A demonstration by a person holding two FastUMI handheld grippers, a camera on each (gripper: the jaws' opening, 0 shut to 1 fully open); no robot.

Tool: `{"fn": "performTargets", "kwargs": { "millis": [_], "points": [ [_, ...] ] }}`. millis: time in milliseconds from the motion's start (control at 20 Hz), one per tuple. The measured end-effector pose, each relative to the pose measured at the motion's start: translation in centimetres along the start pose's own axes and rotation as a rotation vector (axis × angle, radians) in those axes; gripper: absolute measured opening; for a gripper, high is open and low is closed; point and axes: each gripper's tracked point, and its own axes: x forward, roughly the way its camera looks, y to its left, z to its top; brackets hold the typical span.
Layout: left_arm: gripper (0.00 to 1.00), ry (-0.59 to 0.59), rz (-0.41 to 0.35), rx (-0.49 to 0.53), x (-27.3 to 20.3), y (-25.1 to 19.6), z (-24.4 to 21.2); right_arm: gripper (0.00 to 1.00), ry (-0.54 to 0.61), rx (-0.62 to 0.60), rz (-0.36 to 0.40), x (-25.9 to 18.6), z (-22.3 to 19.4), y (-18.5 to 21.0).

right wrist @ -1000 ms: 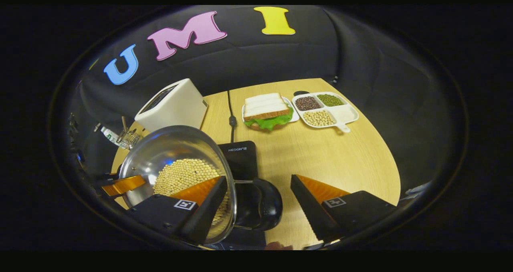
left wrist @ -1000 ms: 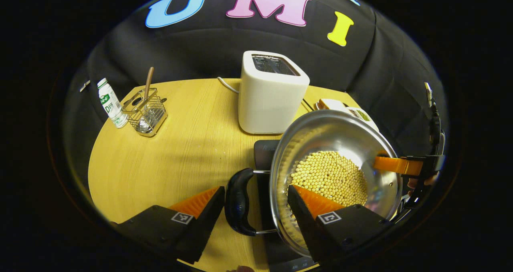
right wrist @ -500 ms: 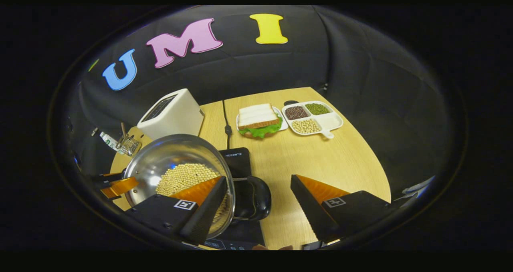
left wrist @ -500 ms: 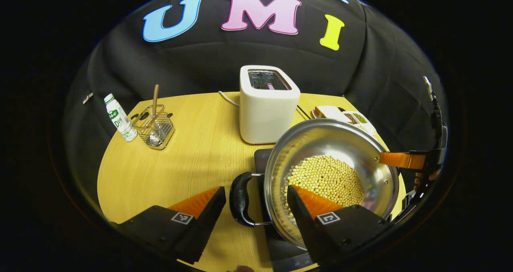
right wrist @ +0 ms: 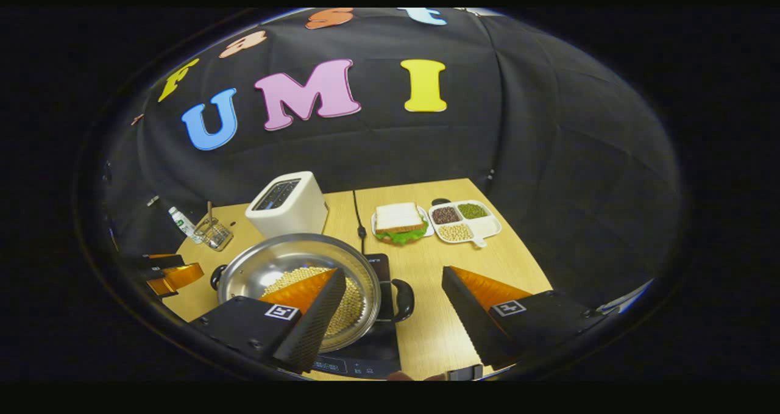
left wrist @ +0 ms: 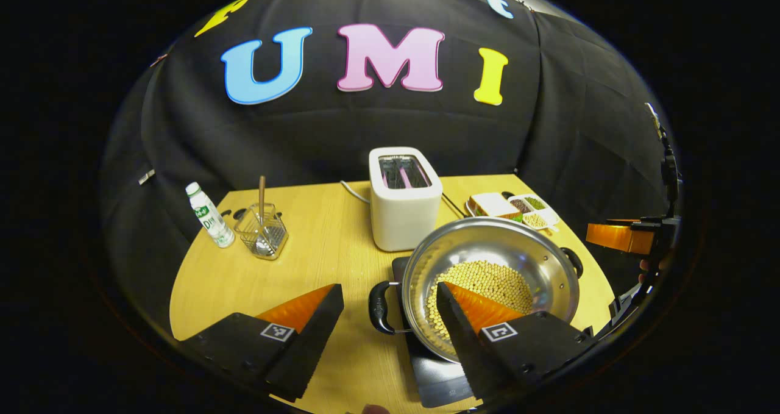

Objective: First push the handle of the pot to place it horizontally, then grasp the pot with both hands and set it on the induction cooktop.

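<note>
Nearest in the left gripper view, the left gripper (left wrist: 390, 307) has its two wedge-shaped fingers spread wide, holding nothing; the ridged inner face of one finger (left wrist: 301, 307) shows at the lower left. Between and just beyond them stands the pot (left wrist: 518, 249), a shallow, round, polished steel vessel with a thin rolled rim and a mirror-bright inner wall. Its near handle (left wrist: 379, 307) is a glossy dark loop on two wire stems, lying level. A heap of small, round, pale yellow beans (left wrist: 481, 283) covers the pot's floor. The pot rests on the induction cooktop (left wrist: 436, 380), a flat dark glassy slab whose near corner juts out under it.

In the right gripper view the right gripper (right wrist: 393, 304) is likewise parted and empty, with the pot's other handle (right wrist: 403, 299) beyond the gap. The left gripper shows at this view's left edge, apart from the pot.

All this sits on a smooth, light wood-grain table (left wrist: 317, 249). Farther back stands a boxy white toaster (left wrist: 405, 203) with rounded corners and two slots. To its left are a wire mesh basket (left wrist: 262, 236) holding a slim stick, perhaps a spoon handle, and a small plastic bottle (left wrist: 209, 222). At the far right lie a sandwich (right wrist: 399, 222) with frilly green leaf and a white divided tray (right wrist: 466, 222) of grains.
</note>
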Motion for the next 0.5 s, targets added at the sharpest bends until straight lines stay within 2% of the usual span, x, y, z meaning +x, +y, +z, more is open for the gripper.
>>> {"fn": "performTargets", "kwargs": {
  "millis": [250,500],
  "points": [
    [0.95,-0.15,0.025,-0.019,-5.2,0.7,3.5,0.99,-0.164,-0.079,-0.001,-5.7,4.2,1.9],
    [0.95,-0.258,0.023,-0.086,-10.5,1.4,5.8,0.98,-0.285,-0.14,-0.002,-10.5,7.3,4.6]
  ]
}}
